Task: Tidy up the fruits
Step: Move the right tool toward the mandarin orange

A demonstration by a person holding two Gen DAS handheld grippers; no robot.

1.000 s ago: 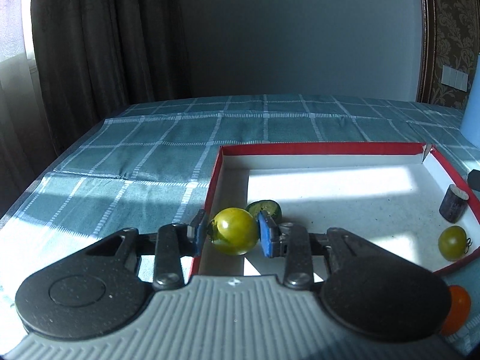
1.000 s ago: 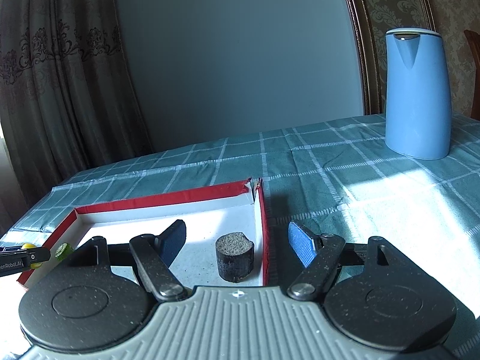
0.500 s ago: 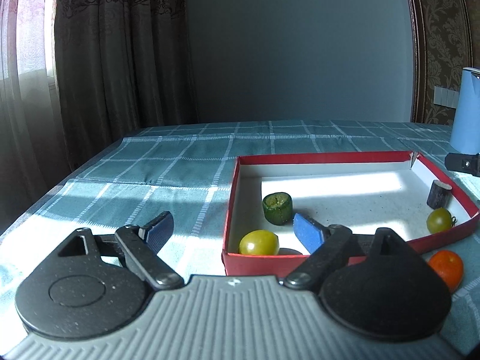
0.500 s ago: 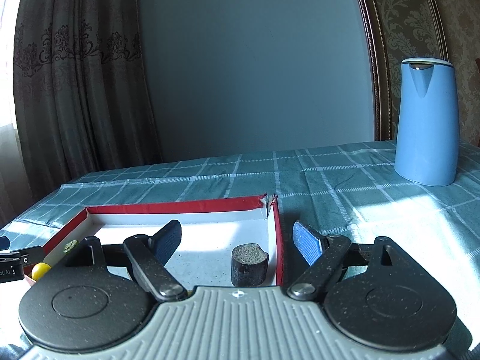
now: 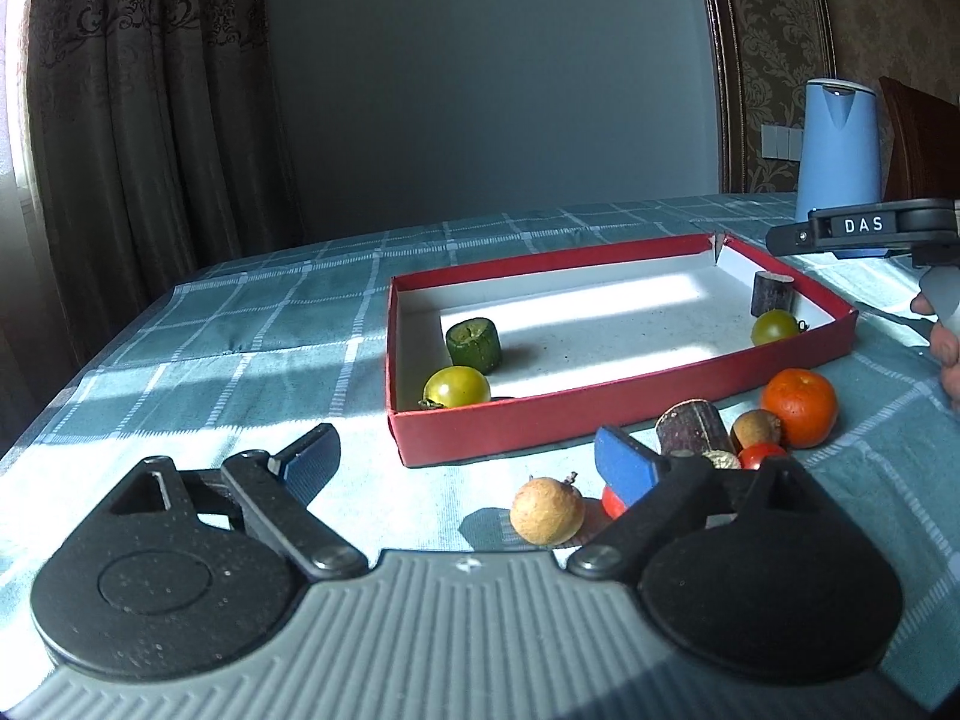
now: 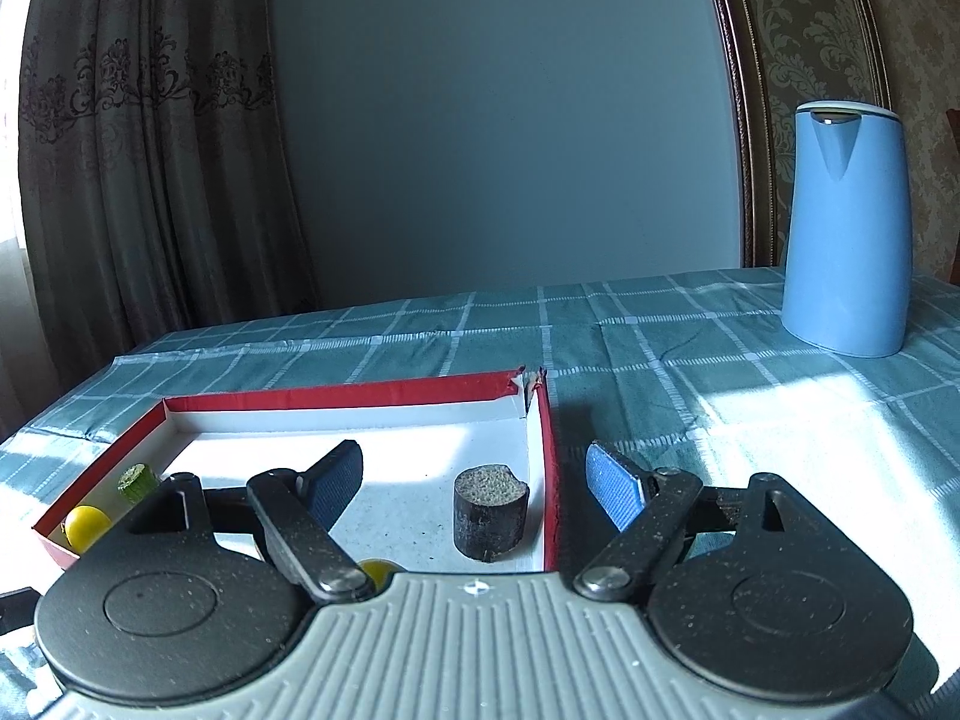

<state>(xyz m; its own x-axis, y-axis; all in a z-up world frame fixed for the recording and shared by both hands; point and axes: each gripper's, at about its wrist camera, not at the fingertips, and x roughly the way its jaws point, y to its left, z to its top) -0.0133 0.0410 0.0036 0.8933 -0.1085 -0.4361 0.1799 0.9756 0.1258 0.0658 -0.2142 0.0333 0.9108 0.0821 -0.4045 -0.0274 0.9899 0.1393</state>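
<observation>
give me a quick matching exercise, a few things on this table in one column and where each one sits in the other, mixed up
Things:
1. green chunk
2. orange
3. kettle
4. tan fruit

Places:
a. on the cloth past the box's far right corner
b. inside the red box, near its left wall
c. on the cloth just in front of the left gripper
d. on the cloth outside the box's right front corner

Pairs: 1-b, 2-d, 3-a, 4-c

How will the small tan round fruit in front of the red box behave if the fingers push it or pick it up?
The tan fruit looks nearly round, so a push would probably roll it across the tablecloth. Its skin looks dull and rough, so it is likely not slippery. It is small and probably light, and its short stem may stop the roll.
</observation>
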